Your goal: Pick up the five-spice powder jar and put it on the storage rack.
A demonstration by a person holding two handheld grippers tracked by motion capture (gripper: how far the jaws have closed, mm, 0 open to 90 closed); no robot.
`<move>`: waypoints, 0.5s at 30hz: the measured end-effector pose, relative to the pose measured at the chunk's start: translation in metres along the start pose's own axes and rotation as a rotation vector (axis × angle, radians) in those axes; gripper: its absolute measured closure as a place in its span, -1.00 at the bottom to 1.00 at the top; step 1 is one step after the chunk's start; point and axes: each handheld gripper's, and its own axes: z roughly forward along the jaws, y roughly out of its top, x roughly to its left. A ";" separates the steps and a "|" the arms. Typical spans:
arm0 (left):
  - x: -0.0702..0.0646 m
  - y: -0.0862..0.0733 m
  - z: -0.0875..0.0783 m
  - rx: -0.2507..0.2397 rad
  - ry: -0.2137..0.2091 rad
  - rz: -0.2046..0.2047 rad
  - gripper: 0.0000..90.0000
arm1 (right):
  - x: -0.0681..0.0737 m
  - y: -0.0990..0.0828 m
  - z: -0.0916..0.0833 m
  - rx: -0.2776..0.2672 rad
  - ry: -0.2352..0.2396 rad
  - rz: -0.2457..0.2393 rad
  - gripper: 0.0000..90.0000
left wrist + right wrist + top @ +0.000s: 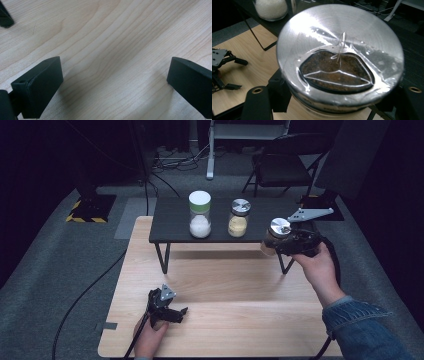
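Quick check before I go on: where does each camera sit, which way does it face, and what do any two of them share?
High view: above the person's side, facing forward and down on the table and dark shelf; both forearms, left gripper and right gripper show.
Left gripper view: on the left gripper, looking down at bare wood; its open jaws show.
Right gripper view: on the right gripper, looking over the held jar.
Shared: high and right gripper views both show that jar and the white jar.
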 end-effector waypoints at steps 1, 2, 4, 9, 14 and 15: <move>0.000 0.000 0.000 -0.001 -0.002 0.001 -0.99 | -0.001 0.002 0.001 -0.001 -0.001 0.001 -0.32; 0.000 0.000 0.000 0.000 -0.002 0.003 -0.99 | -0.003 0.004 0.002 0.001 0.000 0.005 -0.32; 0.000 0.000 0.000 0.000 -0.002 0.006 -0.99 | -0.006 0.008 0.005 0.008 -0.004 0.009 -0.32; 0.000 0.000 0.000 0.001 -0.002 0.005 -0.99 | -0.010 0.019 0.011 0.016 -0.021 0.009 -0.32; 0.000 0.000 0.000 0.001 -0.002 0.005 -0.99 | -0.017 0.028 0.017 0.013 -0.031 0.020 -0.32; 0.000 0.000 0.000 0.001 -0.003 0.003 -0.99 | -0.018 0.030 0.019 0.012 -0.033 0.021 -0.32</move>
